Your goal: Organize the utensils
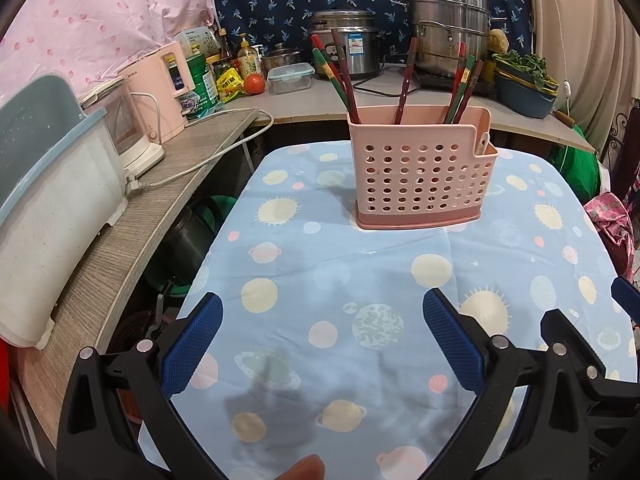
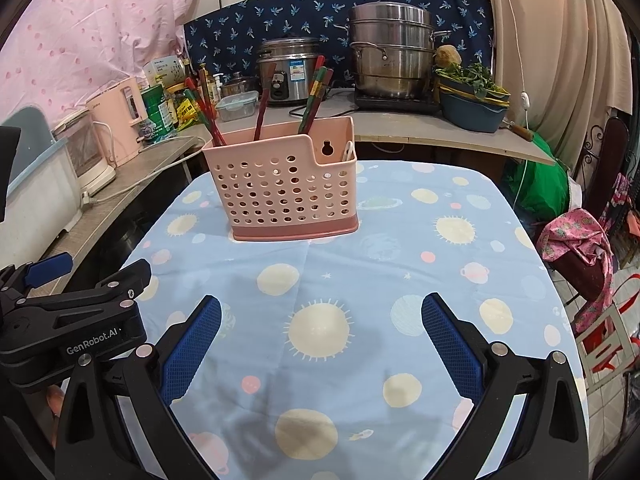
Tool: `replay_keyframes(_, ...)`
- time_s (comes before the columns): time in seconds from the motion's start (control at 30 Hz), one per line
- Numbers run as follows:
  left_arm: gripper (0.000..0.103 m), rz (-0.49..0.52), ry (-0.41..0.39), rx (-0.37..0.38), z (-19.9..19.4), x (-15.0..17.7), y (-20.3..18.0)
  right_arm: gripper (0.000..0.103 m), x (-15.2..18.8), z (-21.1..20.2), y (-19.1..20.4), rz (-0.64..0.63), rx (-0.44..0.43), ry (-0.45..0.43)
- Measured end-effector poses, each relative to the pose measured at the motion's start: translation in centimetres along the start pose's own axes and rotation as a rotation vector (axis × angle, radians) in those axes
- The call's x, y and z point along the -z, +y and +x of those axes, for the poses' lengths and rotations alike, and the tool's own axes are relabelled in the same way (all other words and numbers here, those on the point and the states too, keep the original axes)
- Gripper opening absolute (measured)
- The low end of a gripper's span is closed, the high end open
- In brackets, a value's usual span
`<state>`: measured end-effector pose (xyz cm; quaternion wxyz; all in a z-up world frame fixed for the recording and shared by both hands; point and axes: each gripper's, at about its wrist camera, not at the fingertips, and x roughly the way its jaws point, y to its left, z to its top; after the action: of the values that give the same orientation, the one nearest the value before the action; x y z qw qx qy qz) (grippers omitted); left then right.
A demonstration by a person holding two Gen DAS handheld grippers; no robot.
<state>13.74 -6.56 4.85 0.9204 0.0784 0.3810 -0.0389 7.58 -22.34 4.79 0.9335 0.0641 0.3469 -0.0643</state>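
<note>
A pink perforated utensil holder (image 1: 420,176) (image 2: 286,188) stands upright on the far half of the table. Several red and green chopsticks (image 1: 338,76) (image 2: 314,94) lean inside its tall compartment. A white utensil tip (image 1: 483,142) (image 2: 347,150) pokes out of its lower side pocket. My left gripper (image 1: 322,312) hangs open over the near part of the table, with nothing between its blue pads. My right gripper (image 2: 321,314) is likewise open and empty, well short of the holder. The left gripper's body (image 2: 72,312) shows at the left of the right wrist view.
The table wears a blue planet-print cloth (image 1: 360,264) (image 2: 360,264). A counter on the left carries a dish rack (image 1: 48,200), a pink kettle (image 1: 160,88) and a cord (image 1: 208,160). Steel pots (image 2: 390,56), a rice cooker (image 2: 288,70) and a bowl of greens (image 2: 472,100) stand behind. A chair with bags (image 2: 580,248) is at right.
</note>
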Motion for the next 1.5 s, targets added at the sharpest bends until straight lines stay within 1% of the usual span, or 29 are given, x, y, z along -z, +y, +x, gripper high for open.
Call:
replay_keyframes(0.63,0.096,-0.009,0.002,-0.004,0.4,0.0,0.3,0.097,0.1,0.3,0.1,-0.001,0.0,0.008)
replay_keyframes(1.03,0.096,-0.008,-0.01,-0.006,0.0,-0.1,0.0,0.097,0.0,0.3,0.1,-0.002,0.001,0.002)
replay_keyframes(1.5,0.096,-0.02,-0.026,0.005,0.0,-1.4,-0.8,0.097,-1.6,0.2,-0.5,0.008,0.004,-0.014)
